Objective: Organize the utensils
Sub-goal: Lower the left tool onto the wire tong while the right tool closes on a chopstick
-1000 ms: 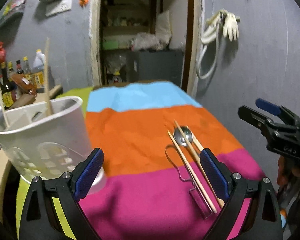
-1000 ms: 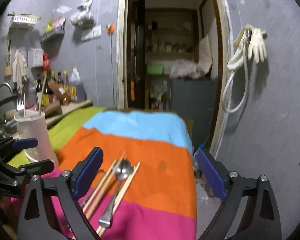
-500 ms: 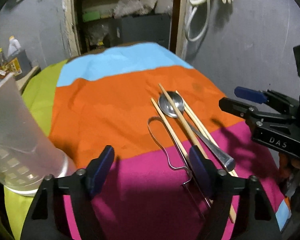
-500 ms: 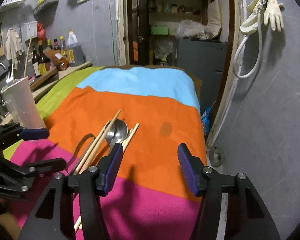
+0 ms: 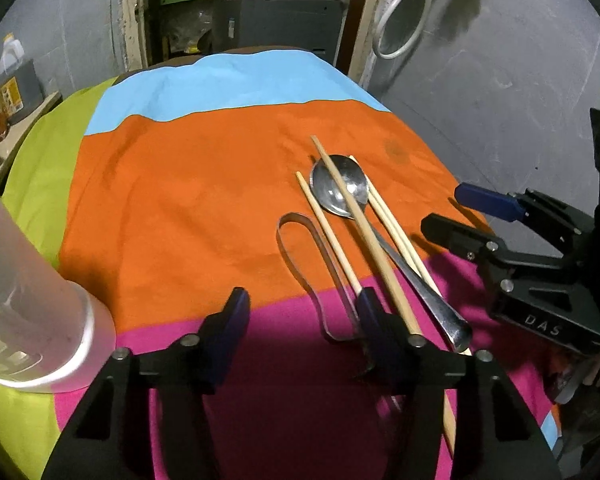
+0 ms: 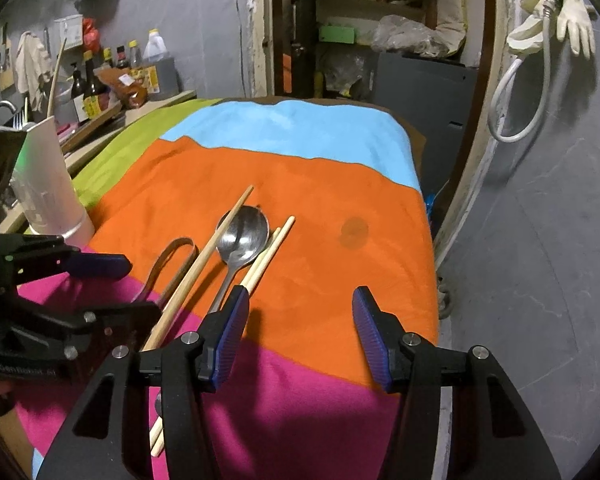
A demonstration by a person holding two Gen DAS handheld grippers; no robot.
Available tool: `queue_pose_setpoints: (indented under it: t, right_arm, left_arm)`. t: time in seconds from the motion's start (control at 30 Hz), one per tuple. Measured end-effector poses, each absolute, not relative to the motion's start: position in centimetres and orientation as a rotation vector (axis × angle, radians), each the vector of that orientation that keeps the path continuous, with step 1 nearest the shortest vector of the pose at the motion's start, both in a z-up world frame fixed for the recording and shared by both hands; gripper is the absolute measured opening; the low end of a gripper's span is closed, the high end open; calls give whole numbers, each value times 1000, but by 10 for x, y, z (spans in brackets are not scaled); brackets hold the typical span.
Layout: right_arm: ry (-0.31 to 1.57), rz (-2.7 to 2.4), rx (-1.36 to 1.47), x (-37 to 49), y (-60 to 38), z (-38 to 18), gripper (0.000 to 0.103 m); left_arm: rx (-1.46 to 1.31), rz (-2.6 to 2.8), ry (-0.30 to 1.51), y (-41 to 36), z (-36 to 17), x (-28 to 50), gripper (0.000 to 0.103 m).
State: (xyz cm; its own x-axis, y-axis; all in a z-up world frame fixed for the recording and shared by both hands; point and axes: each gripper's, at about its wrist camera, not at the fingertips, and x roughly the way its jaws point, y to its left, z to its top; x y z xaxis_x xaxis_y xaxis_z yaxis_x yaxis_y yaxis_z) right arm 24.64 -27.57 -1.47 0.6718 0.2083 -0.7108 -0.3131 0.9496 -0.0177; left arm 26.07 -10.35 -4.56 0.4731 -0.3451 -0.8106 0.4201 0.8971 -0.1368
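Observation:
A metal spoon [image 5: 340, 190] [image 6: 244, 236], several wooden chopsticks [image 5: 364, 236] [image 6: 204, 264] and a bent metal tong [image 5: 300, 248] [image 6: 172, 260] lie together on the striped cloth. One chopstick lies across the spoon's bowl. My left gripper [image 5: 300, 300] is open and empty, low over the cloth, its right finger beside the tong and chopstick handles. My right gripper [image 6: 300, 296] is open and empty, just right of the utensils. A white utensil holder [image 5: 16, 300] [image 6: 48, 184] stands at the left.
The cloth [image 5: 204, 184] has blue, orange, magenta and green bands. Bottles [image 6: 100, 84] stand on a counter at the back left. A doorway with shelves [image 6: 360, 20] is behind the table. The table's right edge drops to a grey floor [image 6: 520, 260].
Both grippers have dropped lower and tilted down toward the utensils. Both sets of fingers have narrowed but stay open. The holder has slid to the left edge of the left view.

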Motion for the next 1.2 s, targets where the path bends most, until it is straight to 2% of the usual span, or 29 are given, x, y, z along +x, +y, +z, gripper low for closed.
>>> queue_pose_setpoints:
  t: [0.4,0.63,0.83,1.1,1.2]
  right_arm:
    - [844,292,-197,260,-259,-25,52]
    - [882,282,-153,269,-262,-25,46]
    - [900,305,-118,272,-260,-25,45]
    - [926,260,-134,283,-254,-30,39]
    - [941,261,-139,285,-250,-31,34]
  left_arm:
    - [151,-434,991,-113,-47,261,47]
    - [184,-408,998,-122,-50,269,46]
    - [198,-395,997,-114,-50,271,33]
    - [179,-395,1004,-100,-49,267,29]
    - [197,-384,1017,-106,-47,271,29]
